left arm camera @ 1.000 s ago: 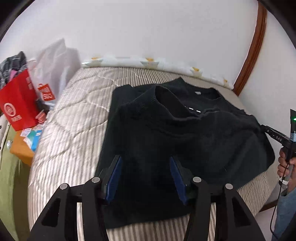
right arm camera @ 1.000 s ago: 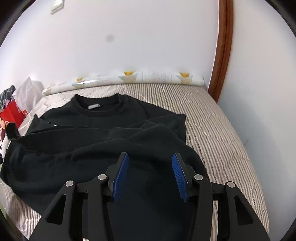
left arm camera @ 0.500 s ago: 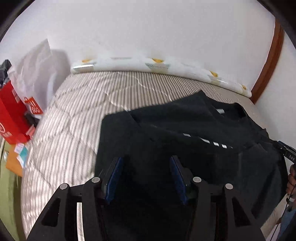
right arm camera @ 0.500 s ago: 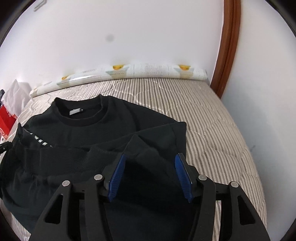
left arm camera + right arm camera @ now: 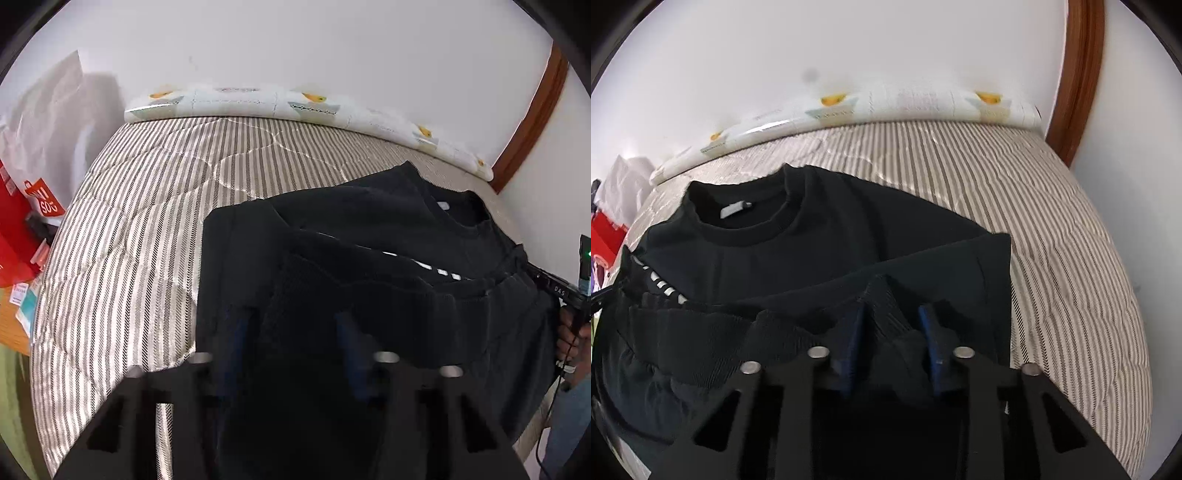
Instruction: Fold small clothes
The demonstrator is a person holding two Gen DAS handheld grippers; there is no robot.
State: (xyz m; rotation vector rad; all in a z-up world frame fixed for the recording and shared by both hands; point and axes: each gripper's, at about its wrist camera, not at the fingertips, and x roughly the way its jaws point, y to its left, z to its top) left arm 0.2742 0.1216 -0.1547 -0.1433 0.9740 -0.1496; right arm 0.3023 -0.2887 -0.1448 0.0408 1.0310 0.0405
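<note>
Both grippers are closing on the black sweater's ribbed hem: right gripper and left gripper each have cloth between the pads. Sweater fills mid-frame on the striped bed, presumably for folding hem toward collar.

Sweater on bed; pillow behind; bag probably beside bed.

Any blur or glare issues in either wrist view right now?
Left wrist: left gripper smeared, dark against the black sweatshirt; sheen on the striped bed cover. Right wrist: right gripper mildly blurred; pillow soft. Both: fisheye bending, black corners.
</note>
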